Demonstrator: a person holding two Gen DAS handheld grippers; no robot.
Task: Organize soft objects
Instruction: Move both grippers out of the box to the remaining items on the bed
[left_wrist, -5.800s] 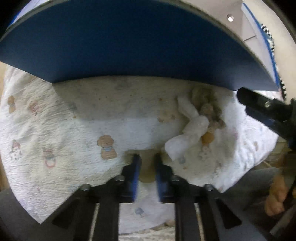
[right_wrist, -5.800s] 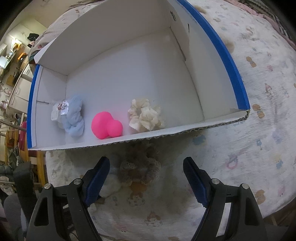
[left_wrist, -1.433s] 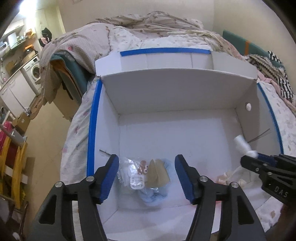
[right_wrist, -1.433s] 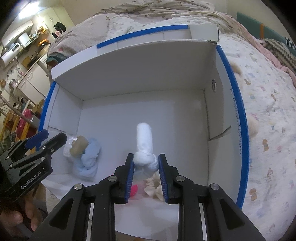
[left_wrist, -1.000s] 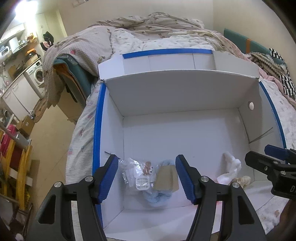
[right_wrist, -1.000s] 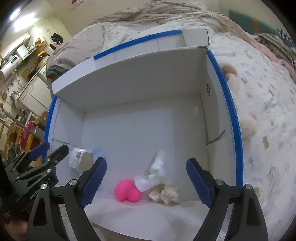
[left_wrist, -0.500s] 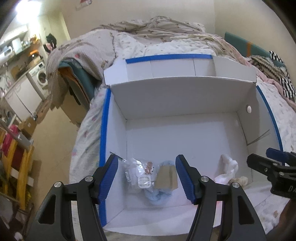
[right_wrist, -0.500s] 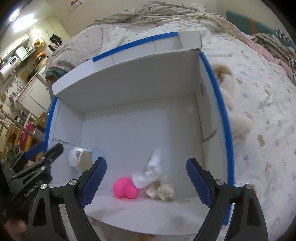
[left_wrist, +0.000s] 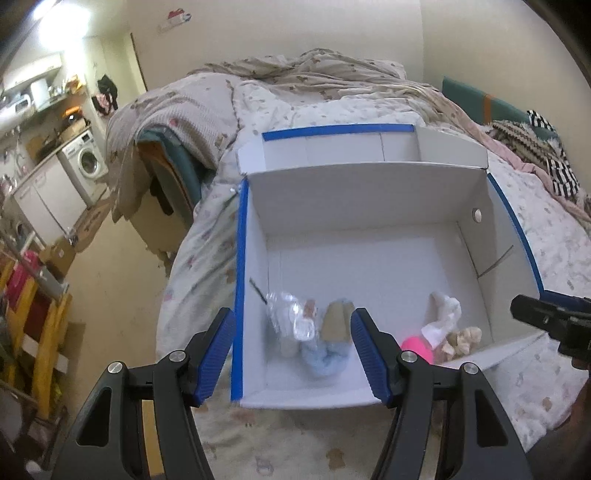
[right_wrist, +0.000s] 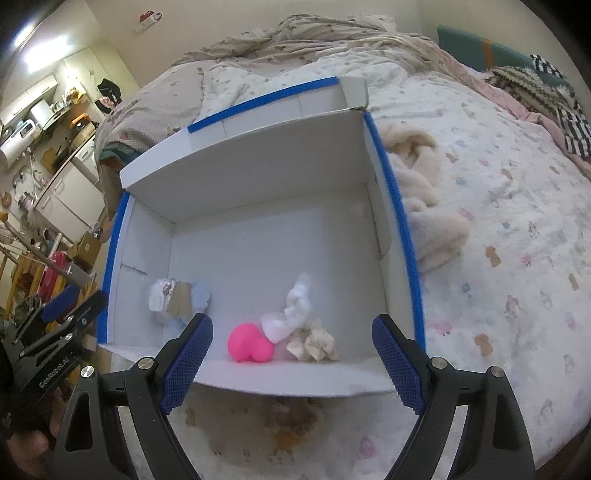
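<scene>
A white box with blue edges (left_wrist: 239, 258) (right_wrist: 402, 221) lies open on the bed. Along its near wall sit a light blue scrunchie (left_wrist: 325, 360) (right_wrist: 201, 295) with a tan card (left_wrist: 334, 321) and clear wrap (left_wrist: 293, 319), a pink toy (left_wrist: 417, 349) (right_wrist: 249, 343), a white cloth (left_wrist: 443, 317) (right_wrist: 295, 308) and a cream scrunchie (left_wrist: 463, 338) (right_wrist: 314, 343). My left gripper (left_wrist: 291, 314) (right_wrist: 70, 306) hovers open and empty above the near left corner. My right gripper (right_wrist: 291, 321) (left_wrist: 546, 317) is wide open and empty above the near wall.
A brown scrunchie (right_wrist: 291, 424) lies on the printed bedspread just in front of the box. A beige fleece (right_wrist: 424, 206) is bunched against the box's right side. Left of the bed are bare floor (left_wrist: 110, 280), a yellow rack (left_wrist: 40, 332) and a washing machine (left_wrist: 86, 164).
The right gripper opened and dropped the white cloth into the box beside the pink toy. Both grippers have since drawn back and up, so the box looks smaller.
</scene>
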